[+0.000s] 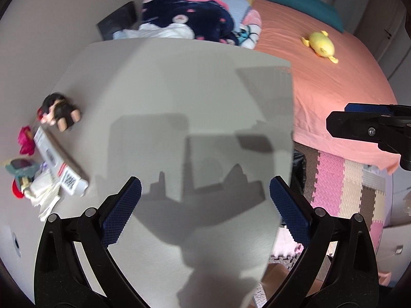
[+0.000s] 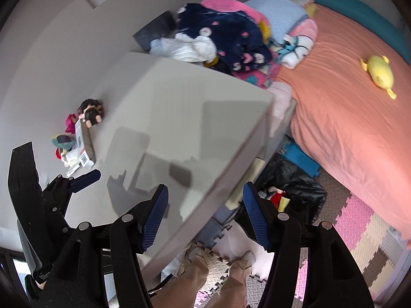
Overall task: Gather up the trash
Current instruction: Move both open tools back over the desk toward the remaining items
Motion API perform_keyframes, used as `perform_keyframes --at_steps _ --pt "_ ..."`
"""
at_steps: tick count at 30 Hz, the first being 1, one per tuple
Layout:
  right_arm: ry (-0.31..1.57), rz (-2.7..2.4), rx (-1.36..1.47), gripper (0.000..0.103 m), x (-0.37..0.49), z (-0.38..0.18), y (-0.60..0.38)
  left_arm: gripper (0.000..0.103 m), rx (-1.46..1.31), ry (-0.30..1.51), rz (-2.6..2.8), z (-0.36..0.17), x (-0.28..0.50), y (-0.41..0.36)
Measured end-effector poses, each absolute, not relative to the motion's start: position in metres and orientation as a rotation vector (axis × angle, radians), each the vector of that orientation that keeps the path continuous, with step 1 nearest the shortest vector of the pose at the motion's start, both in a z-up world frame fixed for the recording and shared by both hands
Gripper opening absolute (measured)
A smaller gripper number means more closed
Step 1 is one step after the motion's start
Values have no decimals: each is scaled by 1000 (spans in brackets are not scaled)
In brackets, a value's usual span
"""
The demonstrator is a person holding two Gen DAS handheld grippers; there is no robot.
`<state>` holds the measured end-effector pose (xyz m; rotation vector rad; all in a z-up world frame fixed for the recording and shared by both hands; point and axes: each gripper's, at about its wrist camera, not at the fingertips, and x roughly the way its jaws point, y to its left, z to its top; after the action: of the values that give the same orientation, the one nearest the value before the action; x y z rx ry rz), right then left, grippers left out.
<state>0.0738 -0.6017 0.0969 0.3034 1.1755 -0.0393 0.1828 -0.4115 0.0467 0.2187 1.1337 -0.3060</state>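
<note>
A crumpled white tissue (image 1: 45, 196) lies at the left edge of a white table (image 1: 179, 97), beside a long white carton (image 1: 60, 164); both also show in the right wrist view, tissue (image 2: 70, 163) and carton (image 2: 83, 146). A black trash bag (image 2: 287, 190) stands open on the floor beside the table, with red and yellow items inside. My left gripper (image 1: 205, 205) is open and empty above the table. My right gripper (image 2: 205, 214) is open and empty above the table's right edge, left of the bag.
A dark-haired doll (image 1: 60, 111), a pink toy (image 1: 27, 140) and small figures (image 1: 19, 172) lie near the carton. A bed with an orange sheet (image 1: 321, 77), a yellow plush (image 1: 321, 43) and piled clothes (image 1: 190, 18) stands behind. Foam mats (image 2: 359, 231) cover the floor.
</note>
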Motion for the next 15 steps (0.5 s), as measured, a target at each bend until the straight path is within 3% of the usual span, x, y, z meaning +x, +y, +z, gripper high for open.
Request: perform_keyframes --at_steps 15 --pt "1242 129 198 62 119 87 -500 97 210 1127 -201 59 170 -292"
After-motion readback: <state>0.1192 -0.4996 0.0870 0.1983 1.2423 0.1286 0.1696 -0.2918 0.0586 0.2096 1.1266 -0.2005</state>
